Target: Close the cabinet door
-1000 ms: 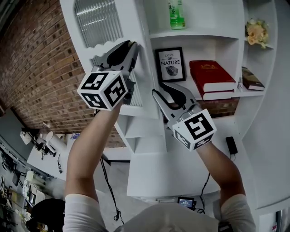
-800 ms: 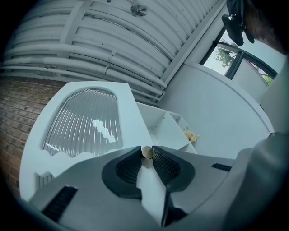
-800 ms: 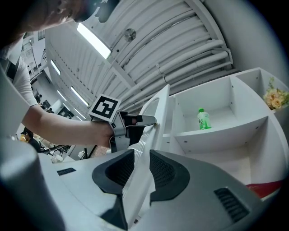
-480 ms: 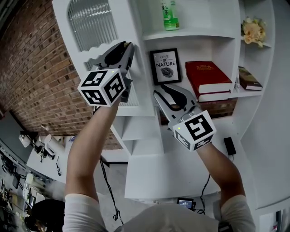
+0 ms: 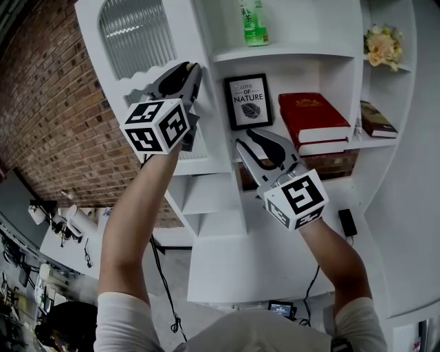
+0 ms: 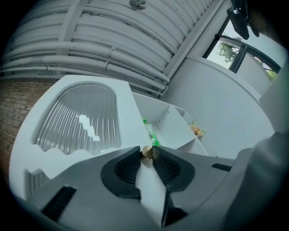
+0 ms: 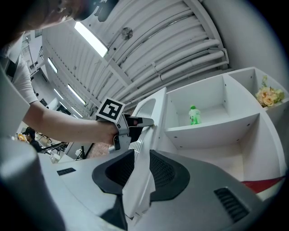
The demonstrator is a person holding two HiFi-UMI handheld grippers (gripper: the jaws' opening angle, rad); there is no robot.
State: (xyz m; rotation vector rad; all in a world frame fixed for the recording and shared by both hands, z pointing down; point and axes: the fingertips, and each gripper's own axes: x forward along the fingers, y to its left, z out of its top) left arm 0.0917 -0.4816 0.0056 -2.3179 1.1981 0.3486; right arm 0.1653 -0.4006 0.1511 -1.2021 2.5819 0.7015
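Right gripper: nearest, held low in front of the cabinet's lower shelf, pointing up. Jaws apart, nothing clamped. In the right gripper view the door's edge lines up with the gap between the jaws, but the pads don't press on it.

Left gripper: higher and to the left, also angled up. Jaws nearly together, pinched on the small brass knob at the door's free edge. The left gripper view shows the knob right between the tips, with the edge of the door running down between the pads.

Door: white frame with an arched ribbed glass pane. It's swung out to the left of the cabinet, not shut, so the shelves are exposed.

Behind the door, inside the cabinet:
- green bottle upright on the upper shelf
- framed print standing on the middle shelf
- red book lying flat just right of the print
- flowers in the right side bay, with a darker book lying below them

A black device sits on the low ledge at right. Brick wall left of the cabinet.
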